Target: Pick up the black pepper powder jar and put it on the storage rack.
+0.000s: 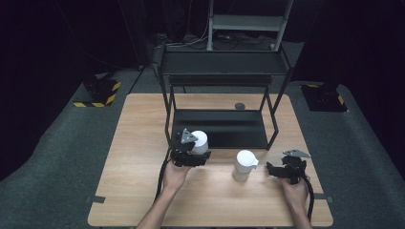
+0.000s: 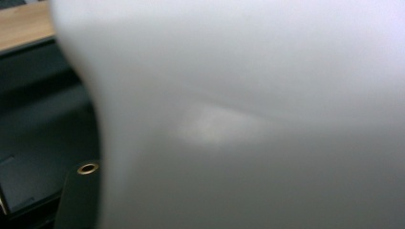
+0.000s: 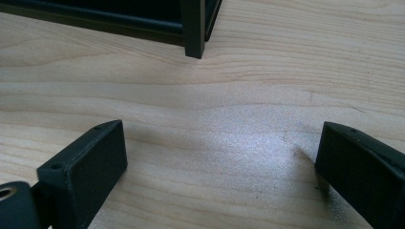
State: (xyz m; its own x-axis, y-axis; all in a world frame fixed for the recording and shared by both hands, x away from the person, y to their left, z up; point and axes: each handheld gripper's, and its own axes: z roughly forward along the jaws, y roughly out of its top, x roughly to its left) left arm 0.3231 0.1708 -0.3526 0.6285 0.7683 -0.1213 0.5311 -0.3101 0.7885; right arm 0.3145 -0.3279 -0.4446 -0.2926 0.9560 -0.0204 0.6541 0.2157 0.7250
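White cup (image 1: 201,141) clamped in left tool (image 1: 191,153), held just in front of black rack's (image 1: 219,129) lower shelf, above wooden desk (image 1: 133,152). Second white cup (image 1: 244,164) upright on desk between both hands. Right tool (image 1: 282,171) resting near desk's right edge, jaws wide apart, nothing between them.

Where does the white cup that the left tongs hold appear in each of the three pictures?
High view: the held white cup sits left of centre, in the left tongs, before the black shelf rack.
Left gripper view: the cup is very close and blurred, across most of the picture.
Right gripper view: not in it.
Shared landmark: the black shelf rack on the wooden table.
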